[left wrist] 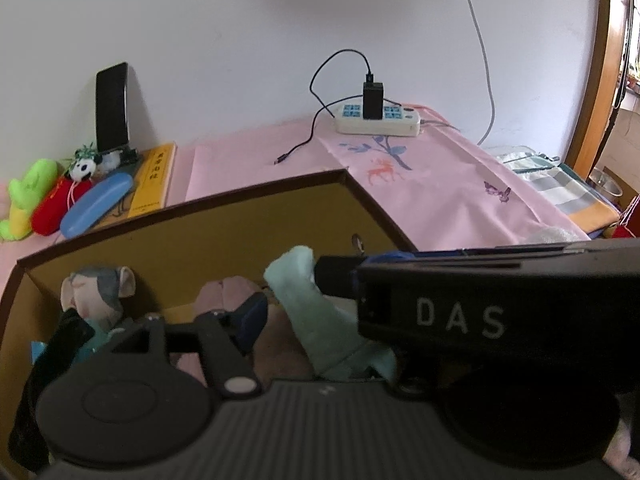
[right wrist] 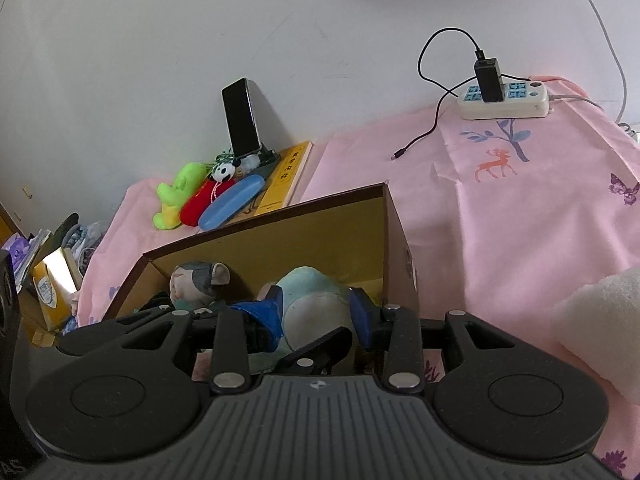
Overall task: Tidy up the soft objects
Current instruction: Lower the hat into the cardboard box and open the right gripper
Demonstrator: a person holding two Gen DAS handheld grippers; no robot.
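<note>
Right claw point(right wrist: 316, 308) clamping a pale teal plush toy point(right wrist: 316, 300) inside the cardboard box point(right wrist: 394, 240); left claw point(left wrist: 288, 304) open beside it.

Open cardboard box point(right wrist: 276, 248) on pink cloth, mustard-yellow inside, dark rim. Inside at left, a pig plush point(right wrist: 198, 280) with pale pink face, grey patch on the head and one ear up, upright against the back wall. At right, a pale teal plush point(right wrist: 316, 300) with rounded back and cream belly, lying beside the right wall; one teal limb point(left wrist: 294, 276) sticks up. A pinkish plush part point(left wrist: 230, 292) shows between the two. Outside, by the wall: lime-green plush point(right wrist: 180, 192), red plush point(right wrist: 200, 204), small panda point(right wrist: 224, 172), lying bunched together.
</note>
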